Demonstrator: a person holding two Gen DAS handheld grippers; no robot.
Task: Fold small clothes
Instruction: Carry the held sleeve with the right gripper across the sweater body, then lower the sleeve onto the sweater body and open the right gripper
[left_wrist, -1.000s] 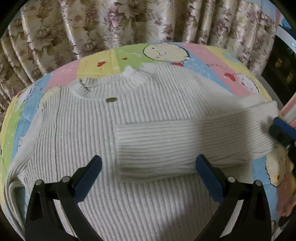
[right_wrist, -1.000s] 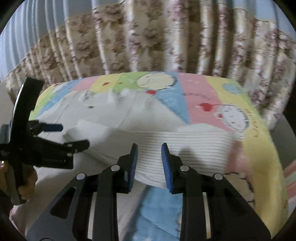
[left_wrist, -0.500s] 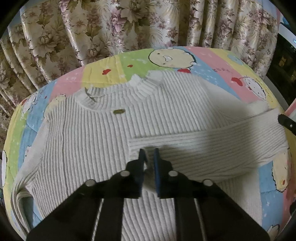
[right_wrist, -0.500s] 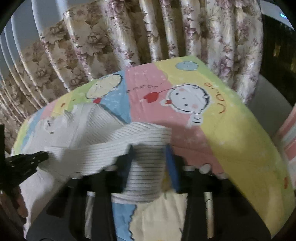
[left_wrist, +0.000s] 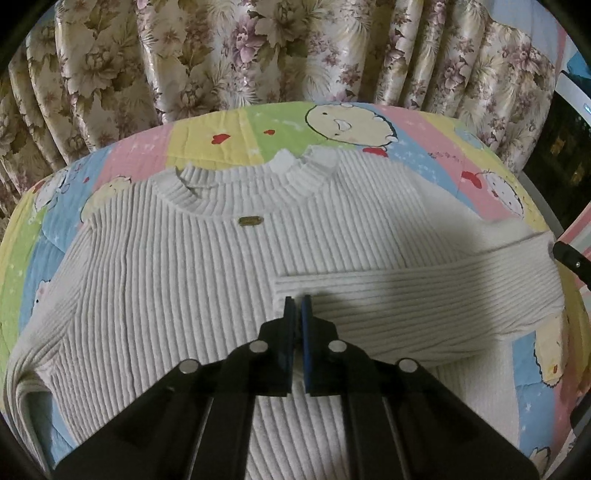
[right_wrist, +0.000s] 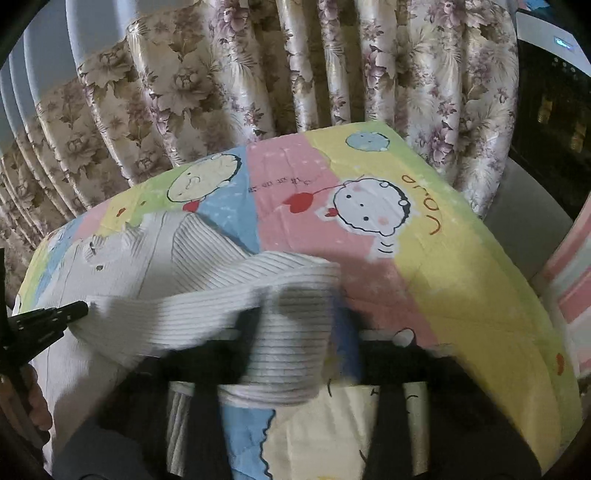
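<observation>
**Left gripper pins the cuff while the right lets go**

Left gripper (left_wrist: 295, 301) sits with its blue pads pressed together, their tips right at the cuff end of the folded sleeve (left_wrist: 406, 295); whether they pinch any knit cannot be told from here. One white ribbed sweater (left_wrist: 177, 280) lies face up on the cartoon-print quilt (left_wrist: 229, 129), collar toward the floral curtain (left_wrist: 258, 51), with a single small metal tag (left_wrist: 250, 220) below the neckline. The sleeve on the picture's left side still lies out along the body; the other is laid flat across the chest.

Further right, the right gripper (right_wrist: 295, 332) has just been opening its jaws, and the sleeve's bend at the shoulder is draped loosely over its blurred fingers rather than pressed between them.

To do this step well, I judge the cuff should stay anchored low and still while the right side slides out from under the cloth without dragging it, so the fold edge stays straight along the sweater's side. Ribbed knit stretches easily, so any tug risks skewing the crease.

Count: one sweater, two sleeves, two grippers, one tag.
</observation>
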